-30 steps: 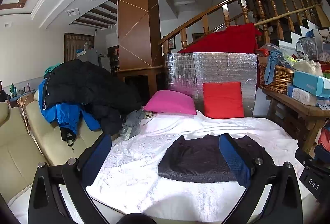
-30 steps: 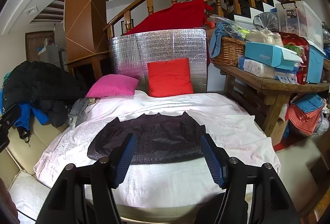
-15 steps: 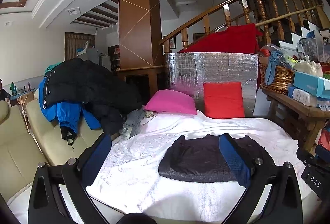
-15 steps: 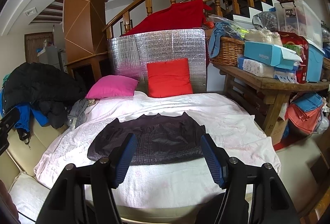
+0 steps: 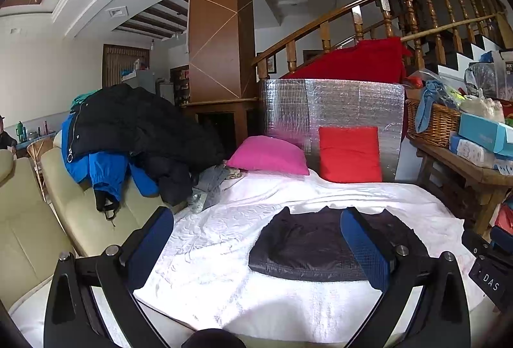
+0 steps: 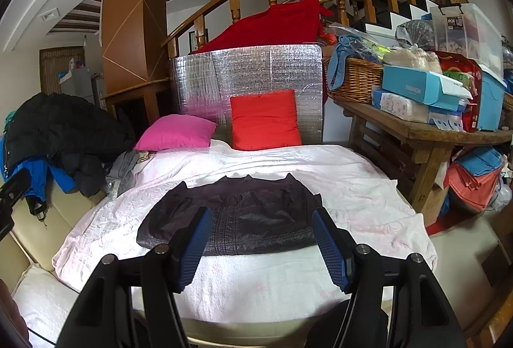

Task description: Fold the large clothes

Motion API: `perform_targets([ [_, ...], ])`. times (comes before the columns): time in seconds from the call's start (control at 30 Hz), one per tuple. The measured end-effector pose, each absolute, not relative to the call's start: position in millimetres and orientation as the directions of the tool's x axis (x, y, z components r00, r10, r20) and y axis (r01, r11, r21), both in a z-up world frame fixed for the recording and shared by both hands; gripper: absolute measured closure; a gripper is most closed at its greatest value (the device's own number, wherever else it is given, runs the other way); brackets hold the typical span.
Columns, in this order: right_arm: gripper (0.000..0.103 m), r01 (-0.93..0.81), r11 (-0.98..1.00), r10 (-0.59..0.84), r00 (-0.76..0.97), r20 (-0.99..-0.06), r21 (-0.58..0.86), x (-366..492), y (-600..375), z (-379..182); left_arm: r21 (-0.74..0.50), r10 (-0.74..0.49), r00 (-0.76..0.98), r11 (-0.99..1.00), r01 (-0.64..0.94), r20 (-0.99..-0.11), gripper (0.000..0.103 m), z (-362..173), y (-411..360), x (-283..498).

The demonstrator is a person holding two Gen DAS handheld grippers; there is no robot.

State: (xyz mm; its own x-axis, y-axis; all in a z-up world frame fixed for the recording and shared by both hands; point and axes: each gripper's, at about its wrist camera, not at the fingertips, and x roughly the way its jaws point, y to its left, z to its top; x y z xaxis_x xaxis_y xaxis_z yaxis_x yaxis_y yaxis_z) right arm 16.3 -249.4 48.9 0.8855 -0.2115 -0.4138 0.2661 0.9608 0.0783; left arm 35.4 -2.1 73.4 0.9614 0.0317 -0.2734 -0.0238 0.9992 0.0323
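Observation:
A dark purple-black garment [image 5: 307, 248] lies folded flat in the middle of the white bedspread [image 5: 208, 248]. It also shows in the right wrist view [image 6: 243, 216] on the bedspread [image 6: 352, 184]. My left gripper [image 5: 256, 248] is open and empty, held above the near edge of the bed, left of the garment's centre. My right gripper [image 6: 259, 242] is open and empty, held above the near edge, facing the garment. Neither touches the cloth.
A pile of black and blue jackets [image 5: 128, 136] lies on the beige sofa [image 5: 64, 219] at left. A pink pillow [image 5: 269, 155] and red pillow [image 5: 349, 154] lean on a silver foil panel [image 5: 333, 110]. A cluttered wooden bench [image 6: 426, 130] stands right.

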Motion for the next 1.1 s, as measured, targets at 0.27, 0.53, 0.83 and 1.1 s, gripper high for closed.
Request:
perform_targets([
  [0.27, 0.034, 0.255, 0.964, -0.201, 0.882, -0.426, 0.072, 21, -242, 47, 0.027, 0.04, 0.959, 0.999, -0.033, -0.282, 0.0, 71, 3, 38],
  [0.53, 0.034, 0.252, 0.965, -0.201, 0.884, -0.422, 0.07, 20, -240, 47, 0.021, 0.038, 0.959, 0.999, -0.033, -0.281, 0.0, 71, 4, 37],
  [0.83, 0.034, 0.246, 0.967, -0.193, 0.88, -0.435, 0.068, 27, -241, 44, 0.035, 0.04, 0.956, 0.999, -0.031, -0.291, 0.0, 68, 1, 41],
  [1.1, 0.034, 0.237, 0.969, -0.185, 0.871, -0.454, 0.061, 43, -241, 36, 0.043, 0.045, 0.949, 0.999, -0.034, -0.311, 0.0, 63, -1, 55],
])
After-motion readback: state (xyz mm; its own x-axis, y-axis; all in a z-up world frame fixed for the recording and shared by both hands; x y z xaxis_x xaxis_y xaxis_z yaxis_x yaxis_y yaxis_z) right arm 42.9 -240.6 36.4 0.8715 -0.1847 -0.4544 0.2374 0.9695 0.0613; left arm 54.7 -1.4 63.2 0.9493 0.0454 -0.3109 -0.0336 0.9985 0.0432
